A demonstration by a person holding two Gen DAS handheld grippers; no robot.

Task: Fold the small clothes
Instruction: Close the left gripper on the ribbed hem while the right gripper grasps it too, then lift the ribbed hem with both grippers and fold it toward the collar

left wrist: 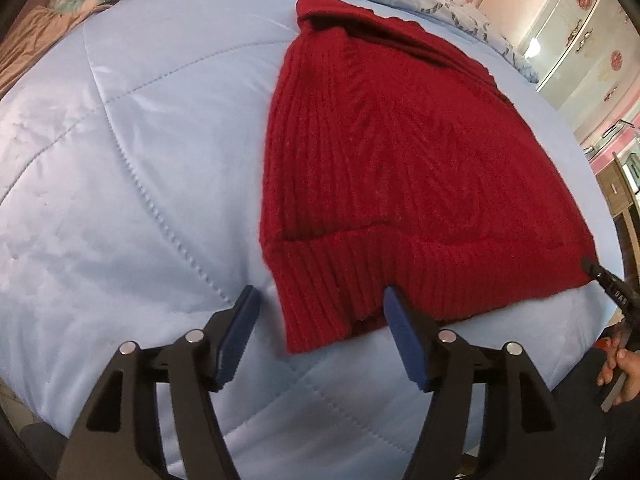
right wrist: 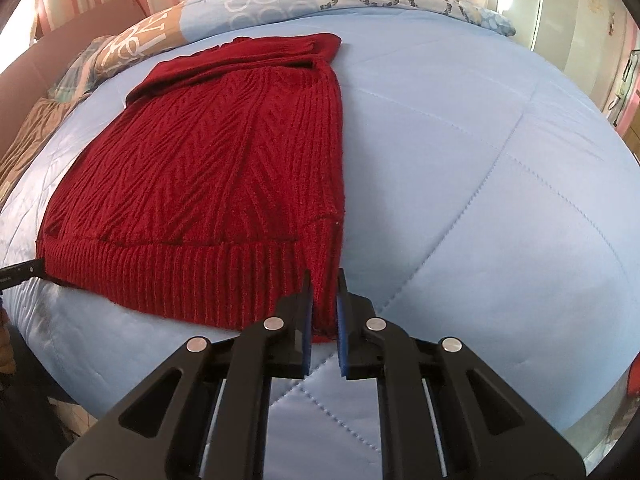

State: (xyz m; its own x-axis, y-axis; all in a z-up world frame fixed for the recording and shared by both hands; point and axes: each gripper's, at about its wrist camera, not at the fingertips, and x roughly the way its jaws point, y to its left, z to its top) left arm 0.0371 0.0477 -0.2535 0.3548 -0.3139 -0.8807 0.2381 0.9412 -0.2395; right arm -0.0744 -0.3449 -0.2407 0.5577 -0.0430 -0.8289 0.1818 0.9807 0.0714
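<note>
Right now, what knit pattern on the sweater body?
Dark red chevron cable knit on the sweater, ribbed hem; clearest in the right wrist view.

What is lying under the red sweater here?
The red sweater lies flat on a light blue quilt, which shows on every side of it. Whether anything else sits beneath the knit cannot be seen; the fabric covers that patch.

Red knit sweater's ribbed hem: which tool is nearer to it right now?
Right. The right tool is shut on the hem's right corner of the red knit sweater. The left tool is open, straddling the hem's left corner without pressing it.
</note>
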